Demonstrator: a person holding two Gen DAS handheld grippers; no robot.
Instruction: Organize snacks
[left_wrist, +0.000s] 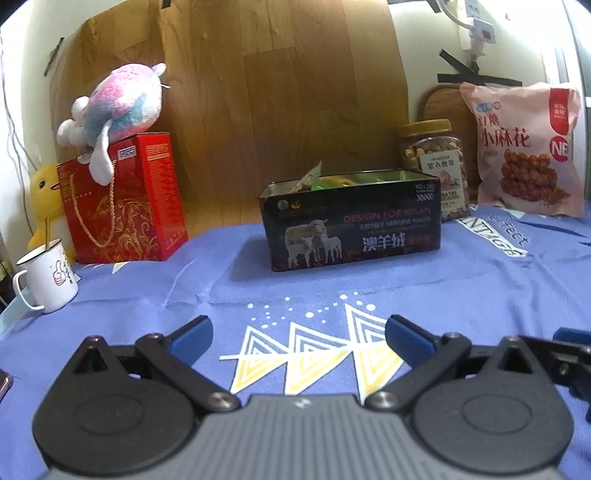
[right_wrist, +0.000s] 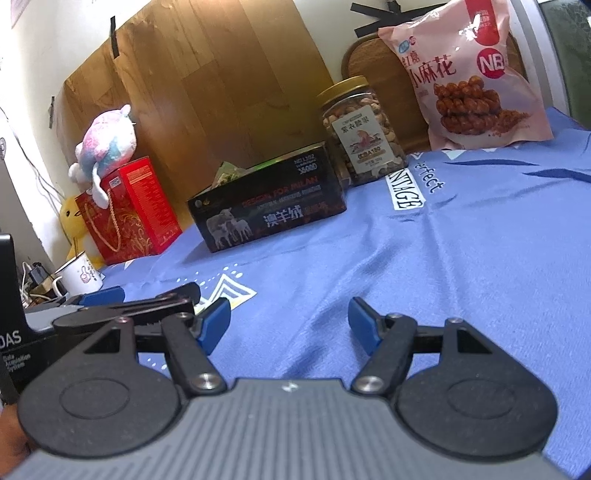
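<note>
Fingers of both grippers spread, holding nothing, snack tin well ahead on blue cloth

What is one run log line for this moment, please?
left gripper: open, holds nothing | right gripper: open, holds nothing | black tin: open, packets inside | nut jar, pink snack bag: behind tin

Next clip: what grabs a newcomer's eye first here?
Probably the dark open tin with sheep on its side, standing mid-table on the blue cloth. Right of it, a nut jar and pink snack bag stand at the back. Both grippers hang open and empty.
</note>
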